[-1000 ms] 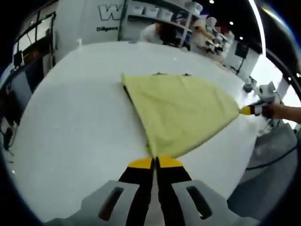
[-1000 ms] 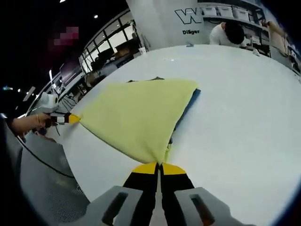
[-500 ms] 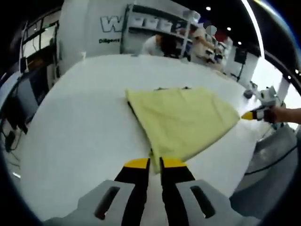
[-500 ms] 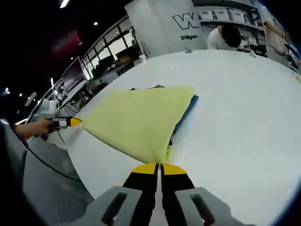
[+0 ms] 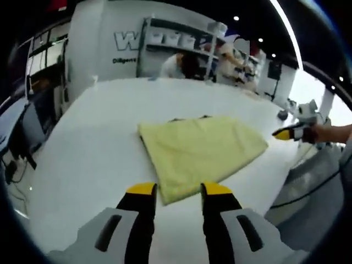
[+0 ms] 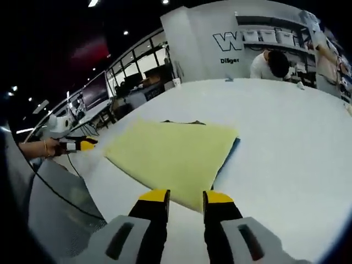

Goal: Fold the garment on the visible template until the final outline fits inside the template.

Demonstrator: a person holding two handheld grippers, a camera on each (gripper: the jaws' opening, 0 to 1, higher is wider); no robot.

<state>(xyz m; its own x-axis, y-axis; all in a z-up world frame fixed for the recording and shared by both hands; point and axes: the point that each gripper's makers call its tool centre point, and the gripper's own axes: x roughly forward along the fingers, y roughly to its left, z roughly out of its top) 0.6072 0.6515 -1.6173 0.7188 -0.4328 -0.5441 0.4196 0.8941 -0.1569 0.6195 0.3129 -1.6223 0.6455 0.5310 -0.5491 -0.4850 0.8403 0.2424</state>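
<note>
Garment (image 5: 201, 151): pale yellow cloth, folded flat into a four-sided shape, lying on the white table (image 5: 93, 143). All places below are given relative to this garment.

Template (image 6: 235, 149): a thin blue strip shows along one edge of the garment in the right gripper view, under the cloth; the rest of it is covered. A dark sliver also shows at the garment's far edge; what it is cannot be told.

Left gripper (image 5: 176, 190): just short of the garment's near corner, above the table. Jaws parted, yellow tips well apart, grasping nothing; the cloth corner lies between the lines of the two tips but is not pinched. In the right gripper view the same gripper (image 6: 82, 144) sits off the garment's far-left corner, held by a hand (image 6: 41, 147).

Right gripper (image 6: 184, 197): just short of the garment's near edge. Jaws parted, released, nothing between them. In the left gripper view it (image 5: 289, 132) stands beside the garment's right corner, apart from the cloth, held by a hand (image 5: 330, 133).

Beyond the garment's far side: a person (image 6: 269, 63) bent over at the table's far edge, shelving (image 5: 181, 38), and a white wall panel with dark lettering (image 6: 228, 41).
</note>
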